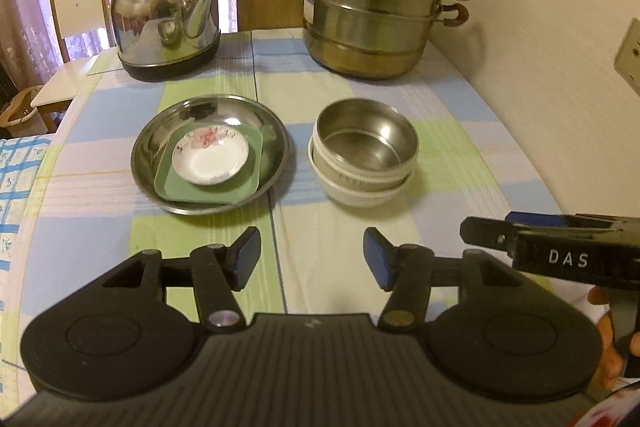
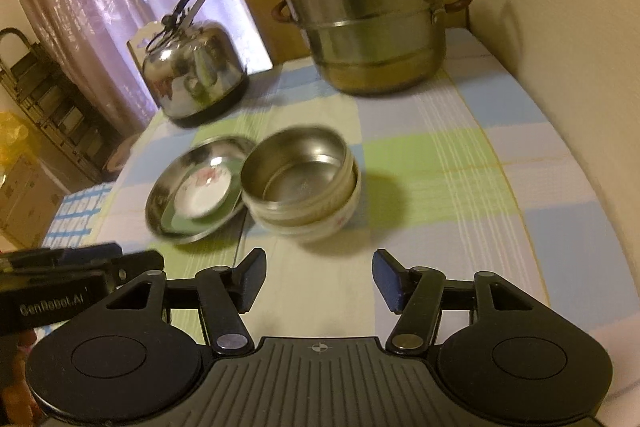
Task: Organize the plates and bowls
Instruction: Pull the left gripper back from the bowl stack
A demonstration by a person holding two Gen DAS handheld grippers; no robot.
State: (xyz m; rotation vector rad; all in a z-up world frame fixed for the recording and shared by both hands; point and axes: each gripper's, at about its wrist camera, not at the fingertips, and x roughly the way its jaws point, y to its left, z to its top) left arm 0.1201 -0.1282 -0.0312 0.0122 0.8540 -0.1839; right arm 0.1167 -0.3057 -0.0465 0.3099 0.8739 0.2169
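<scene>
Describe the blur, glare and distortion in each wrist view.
Left wrist view: mostly sharp; window glare on the kettle and steamer pot; fisheye bends the table edge. Right wrist view: motion blur smears the steel plate and stacked bowls; the dim, warm light leaves a soft shadow right of the bowls.

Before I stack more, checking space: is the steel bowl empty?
Empty: the steel bowl shows its bare metal bottom, nested upright in the white bowl.
</scene>
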